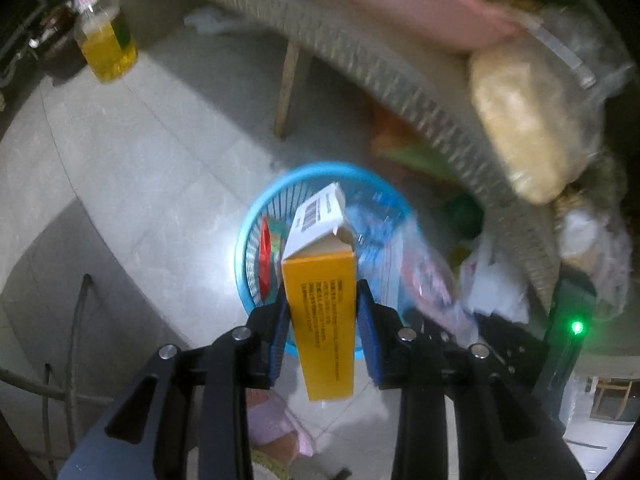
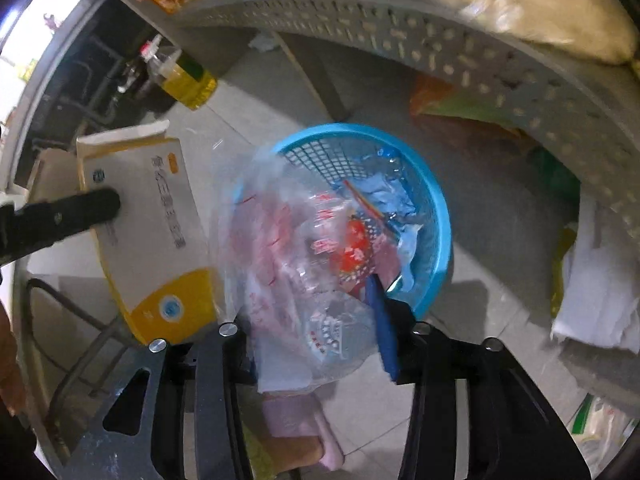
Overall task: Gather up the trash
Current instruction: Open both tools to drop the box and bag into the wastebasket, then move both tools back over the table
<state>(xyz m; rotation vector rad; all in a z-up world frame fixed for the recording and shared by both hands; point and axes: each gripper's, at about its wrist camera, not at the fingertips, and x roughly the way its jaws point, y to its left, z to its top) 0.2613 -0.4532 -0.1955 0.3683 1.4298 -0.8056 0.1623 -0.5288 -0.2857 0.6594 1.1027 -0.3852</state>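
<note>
Blue-padded fingers of the left gripper sit lowest in the left wrist frame, pinching a yellow-and-white carton w/ its torn flap up. Carton hangs right over the blue basket at frame centre; basket sits on grey tile floor beside a woven table edge.

Right wrist view: right gripper clamps a crumpled clear plastic bag w/ pink print, lower centre of frame. Bag droops over the basket's near rim; basket already holds a red wrapper and blue-ish scraps. Same carton shows at left, apart from the rim on this side.

Risks, as I judge: both items crowd one opening, so letting go together could bump carton off the rim onto tile. Bag is light and floppy, prob. clings to the pads or drifts outside when freed. Carton is tall, may tip the shallow basket or land propped on the edge. Oil bottle, upper left, is well apart, no issue.
</note>
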